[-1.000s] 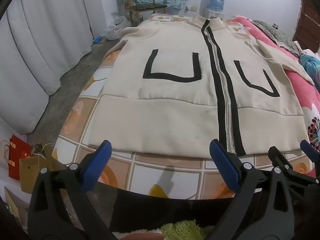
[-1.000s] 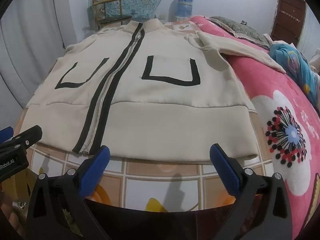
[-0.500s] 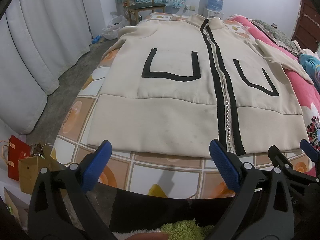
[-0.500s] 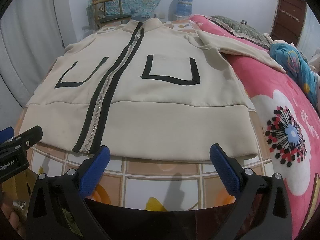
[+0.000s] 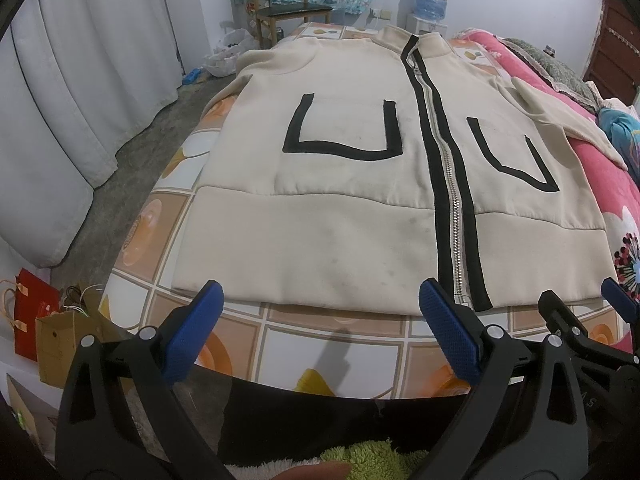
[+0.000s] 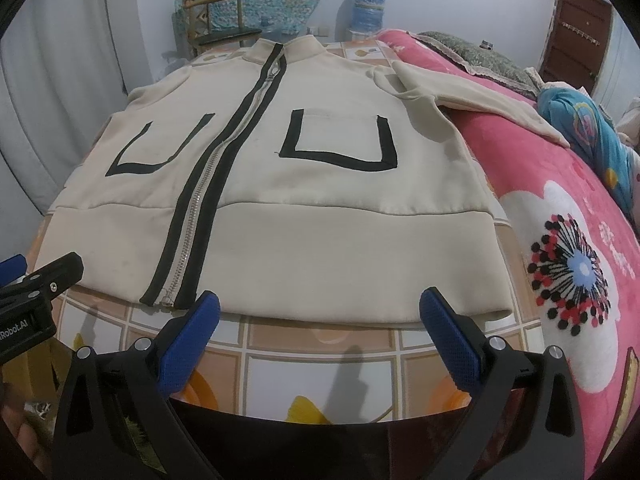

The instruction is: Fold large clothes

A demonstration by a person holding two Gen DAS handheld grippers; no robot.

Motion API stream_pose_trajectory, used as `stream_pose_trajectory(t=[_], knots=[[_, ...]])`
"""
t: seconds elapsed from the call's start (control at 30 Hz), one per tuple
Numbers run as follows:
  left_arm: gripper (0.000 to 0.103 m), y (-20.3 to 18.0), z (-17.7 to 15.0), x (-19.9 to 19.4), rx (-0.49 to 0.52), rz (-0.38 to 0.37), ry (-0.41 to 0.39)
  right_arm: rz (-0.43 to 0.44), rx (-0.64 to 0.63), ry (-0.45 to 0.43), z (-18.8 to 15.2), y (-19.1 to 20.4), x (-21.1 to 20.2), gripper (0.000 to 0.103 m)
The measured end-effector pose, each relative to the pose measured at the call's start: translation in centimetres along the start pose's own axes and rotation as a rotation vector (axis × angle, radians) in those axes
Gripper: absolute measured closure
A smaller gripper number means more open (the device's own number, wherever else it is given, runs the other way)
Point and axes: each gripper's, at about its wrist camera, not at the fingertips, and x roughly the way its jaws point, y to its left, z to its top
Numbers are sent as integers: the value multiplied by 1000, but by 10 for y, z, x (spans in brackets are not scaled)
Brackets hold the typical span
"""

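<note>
Both grippers, left (image 5: 320, 320) and right (image 6: 320, 320), have crept slightly toward the jacket (image 5: 340, 208) at twelve o'clock. Their jaws are spread, holding nothing, so folding has not begun.

Matt cloth jacket (image 5: 328, 240), metal zipper (image 5: 450, 184); textured blue fingers (image 6: 450, 344).

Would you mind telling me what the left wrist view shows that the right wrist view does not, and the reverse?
Only the left wrist view shows the red gift bag and brown paper bag on the floor, plus white plastic bags by the chair. Only the right wrist view shows the pink blanket's large flower print. Both share the cream zip jacket lying flat, the wooden chair, the water bottle, and both open gadgets: left hand-held gripper, right hand-held gripper.
</note>
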Motion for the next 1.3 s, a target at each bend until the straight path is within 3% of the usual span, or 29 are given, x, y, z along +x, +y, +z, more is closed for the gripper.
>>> stream_pose_trajectory(t=[1.3], knots=[[8,2,3,0,-1,0,1,-9,-6,-8,2,1,-4,5]])
